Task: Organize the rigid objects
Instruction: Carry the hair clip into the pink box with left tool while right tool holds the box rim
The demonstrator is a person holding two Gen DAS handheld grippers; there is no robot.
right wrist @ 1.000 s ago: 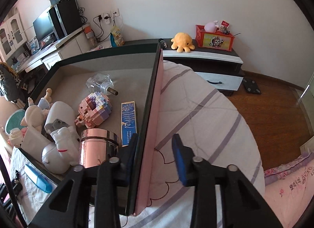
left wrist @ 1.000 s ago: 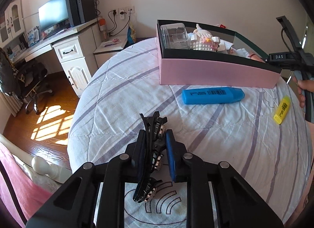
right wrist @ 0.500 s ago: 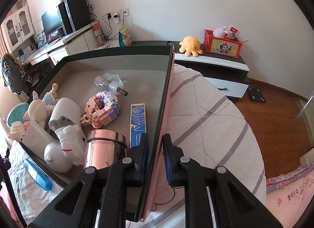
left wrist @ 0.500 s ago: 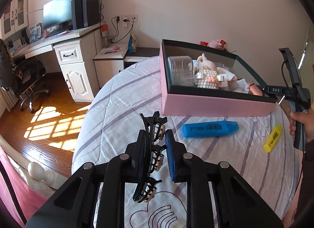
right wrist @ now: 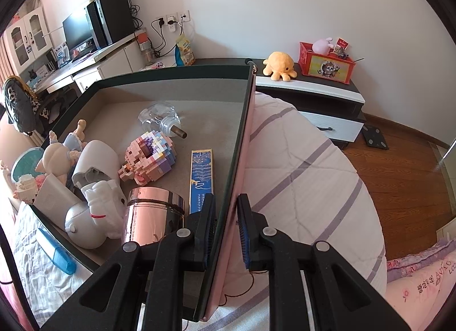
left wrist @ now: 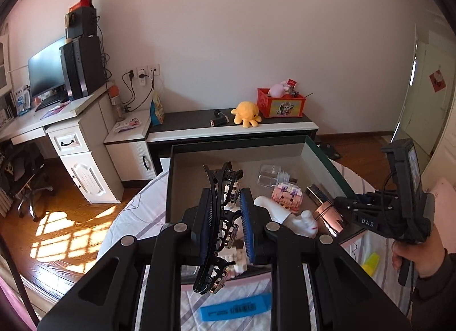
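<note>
The left gripper (left wrist: pixel 227 225) is closed on a black hair clip (left wrist: pixel 219 225), with both blue pads pressed against the clip's sides. The clip stands on edge between the fingers, one end pointing forward and the other hanging below the jaws. Gripper and clip are held above the near part of the pink box (left wrist: pixel 319 157), over its open interior.

The right gripper (right wrist: pixel 226 231) straddles the side wall of the pink box (right wrist: pixel 242 160). One finger sits inside the box and the other outside. The pads lie close to the wall on both sides; a narrow gap shows at the outer pad, so firm contact cannot be confirmed. In the left wrist view the right gripper (left wrist: pixel 346 205) reaches the box at its right rim.

The box rests on a striped bed cover (right wrist: pixel 299 174). Inside it are:
- a clear glass bottle (right wrist: pixel 159 120), lying on its side;
- a pink block figure (right wrist: pixel 151 157);
- a flat blue box (right wrist: pixel 201 177) lying beside the gripped wall;
- a shiny metal can (right wrist: pixel 151 217);
- a white astronaut figure (right wrist: pixel 94 211).

A blue marker (left wrist: pixel 235 306) lies on the cover in front of the box, and a yellow marker (left wrist: pixel 370 264) lies to its right.
</note>
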